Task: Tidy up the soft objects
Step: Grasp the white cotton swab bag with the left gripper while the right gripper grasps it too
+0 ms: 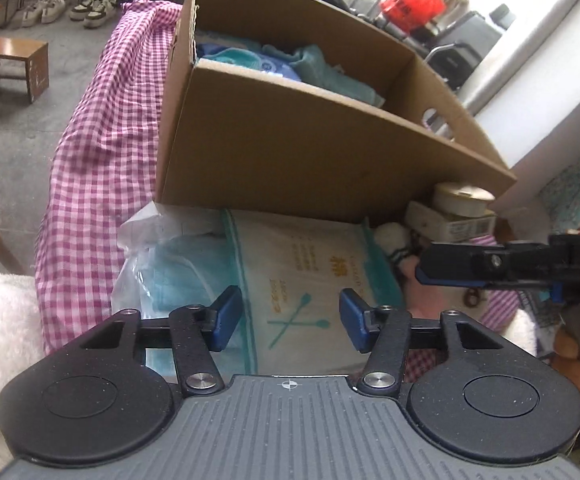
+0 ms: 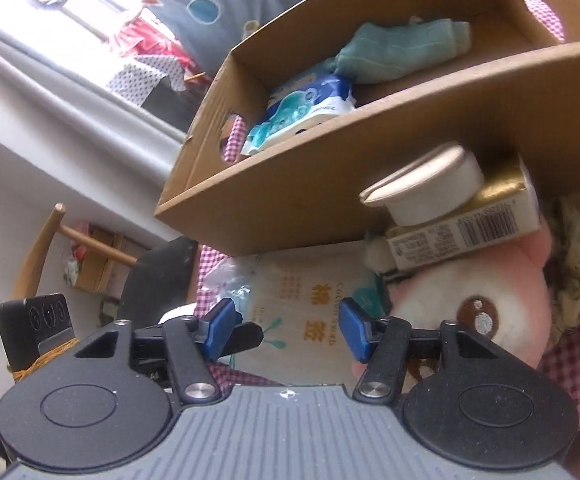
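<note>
Hovering low, both grippers, left gripper [image 1: 290,318] and right gripper [image 2: 286,330], fingers half-spread and holding nothing, over the cotton swab pack [image 1: 310,276] mid-frame, just below the cardboard box [image 1: 290,140]; pink plush toy [image 2: 470,312] lower right.

Pale cotton-swab pack [image 1: 310,276] lying flat before cardboard box [image 1: 290,140], pink plush [image 2: 470,304] beside

wooden stool [image 1: 12,66]: far left on grey floor | pale shoes [image 1: 68,8]: paired in a row beyond it | pink gingham cloth [image 1: 98,128]: spread under everything | round lidded tub [image 2: 430,188]: on gold carton [image 2: 474,228], near box's front wall | red bag [image 1: 410,2]: far right by window | wooden chair [image 2: 62,248]: left.
</note>
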`<state>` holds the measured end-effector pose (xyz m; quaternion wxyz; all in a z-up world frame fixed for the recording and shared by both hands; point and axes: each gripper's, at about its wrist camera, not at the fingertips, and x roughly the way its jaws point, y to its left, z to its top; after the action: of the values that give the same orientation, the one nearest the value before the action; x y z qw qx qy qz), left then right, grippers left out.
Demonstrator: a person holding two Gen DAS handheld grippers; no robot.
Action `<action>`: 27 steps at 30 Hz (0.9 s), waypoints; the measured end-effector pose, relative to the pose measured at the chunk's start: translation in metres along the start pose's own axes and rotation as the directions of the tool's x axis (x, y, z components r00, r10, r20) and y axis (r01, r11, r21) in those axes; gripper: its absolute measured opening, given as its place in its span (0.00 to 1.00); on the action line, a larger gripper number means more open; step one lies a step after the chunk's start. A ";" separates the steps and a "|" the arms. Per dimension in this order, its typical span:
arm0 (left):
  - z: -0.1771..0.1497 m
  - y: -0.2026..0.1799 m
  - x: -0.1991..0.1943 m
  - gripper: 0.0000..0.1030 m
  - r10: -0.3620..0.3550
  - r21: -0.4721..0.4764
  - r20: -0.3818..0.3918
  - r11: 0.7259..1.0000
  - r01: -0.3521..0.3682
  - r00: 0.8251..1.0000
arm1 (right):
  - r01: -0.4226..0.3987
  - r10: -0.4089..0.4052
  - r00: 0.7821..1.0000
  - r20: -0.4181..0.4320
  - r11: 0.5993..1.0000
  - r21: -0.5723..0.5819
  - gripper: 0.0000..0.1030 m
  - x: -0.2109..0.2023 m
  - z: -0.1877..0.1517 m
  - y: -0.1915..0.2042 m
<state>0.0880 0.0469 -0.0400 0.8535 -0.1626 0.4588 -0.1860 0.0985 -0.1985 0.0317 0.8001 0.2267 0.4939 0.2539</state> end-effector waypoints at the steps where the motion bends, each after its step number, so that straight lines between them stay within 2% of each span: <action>1: 0.001 0.001 0.003 0.49 0.008 0.002 -0.006 1.000 -0.008 1.000 | 0.002 -0.001 1.000 0.008 1.000 -0.006 0.57 0.000 -0.002 0.000; 4: 0.004 0.002 0.010 0.47 0.038 0.001 -0.017 0.999 -0.038 0.999 | 0.001 0.000 1.000 0.015 1.000 -0.013 0.57 -0.003 -0.006 0.000; 8: 0.008 0.005 0.012 0.39 0.030 -0.028 -0.019 0.999 -0.030 0.999 | 0.002 -0.001 1.000 0.018 1.000 -0.011 0.57 -0.002 -0.007 -0.001; 15: 0.012 0.023 0.009 0.42 -0.021 -0.142 -0.056 0.990 0.013 0.998 | -0.001 0.001 0.999 0.035 1.000 -0.015 0.57 -0.005 -0.012 -0.002; 20: 0.013 0.015 0.010 0.40 -0.005 -0.118 -0.074 0.993 -0.004 0.997 | -0.011 0.011 0.999 0.052 1.000 -0.013 0.57 -0.007 -0.013 -0.005; 22: 0.013 0.013 0.011 0.33 -0.003 -0.119 -0.072 0.993 -0.005 0.997 | -0.014 0.015 0.998 0.059 1.000 -0.015 0.57 -0.008 -0.014 -0.005; 24: 0.013 0.013 0.012 0.14 -0.007 -0.132 -0.067 0.991 -0.002 0.998 | -0.014 0.015 0.998 0.064 1.000 -0.019 0.57 -0.009 -0.015 -0.005; 27: 0.012 0.016 0.013 0.09 -0.008 -0.157 -0.064 0.988 -0.002 0.998 | -0.013 0.014 0.998 0.066 1.000 -0.023 0.57 -0.010 -0.016 -0.005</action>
<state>0.1072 0.0562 -0.0504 0.8226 -0.2239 0.4990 -0.1559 0.0809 -0.2064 0.0285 0.8168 0.2293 0.4627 0.2572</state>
